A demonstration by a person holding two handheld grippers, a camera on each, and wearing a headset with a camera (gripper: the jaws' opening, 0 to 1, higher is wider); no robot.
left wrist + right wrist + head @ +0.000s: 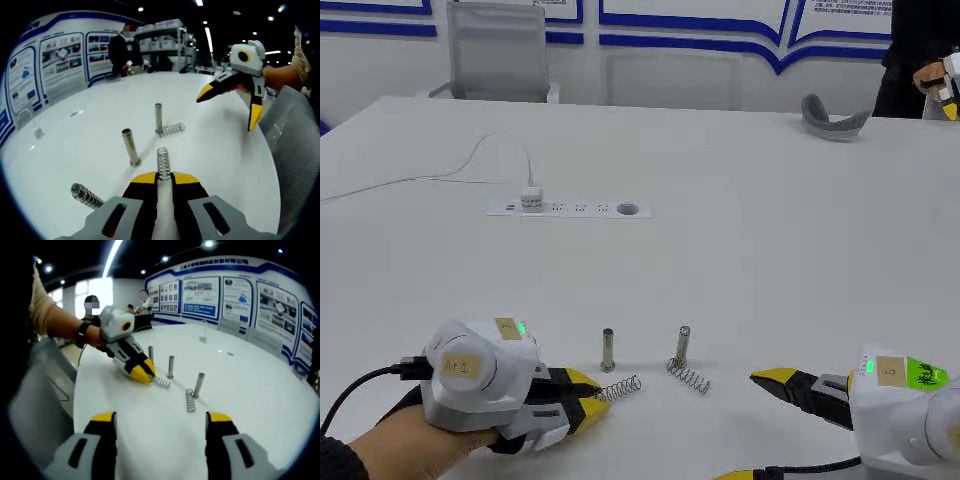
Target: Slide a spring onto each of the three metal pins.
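Two upright metal pins (608, 350) (683, 345) stand on the white table. My left gripper (590, 402) is shut on the end of a spring (620, 388) that lies almost level and points toward the nearer pin (130, 146). A second spring (688, 377) lies loose at the foot of the other pin (158, 117). In the left gripper view a third pin (84, 195), which looks wrapped in a coil, stands beside the jaws. My right gripper (745, 425) is open and holds nothing, right of the pins. The right gripper view shows three pins, the nearest (199, 385) next to the loose spring (190, 400).
A white power strip (568, 208) with a plugged charger and cable lies mid-table. A grey curved object (835, 118) rests at the far right edge. A chair (498, 50) stands behind the table. A person's hand (932, 75) is at the top right.
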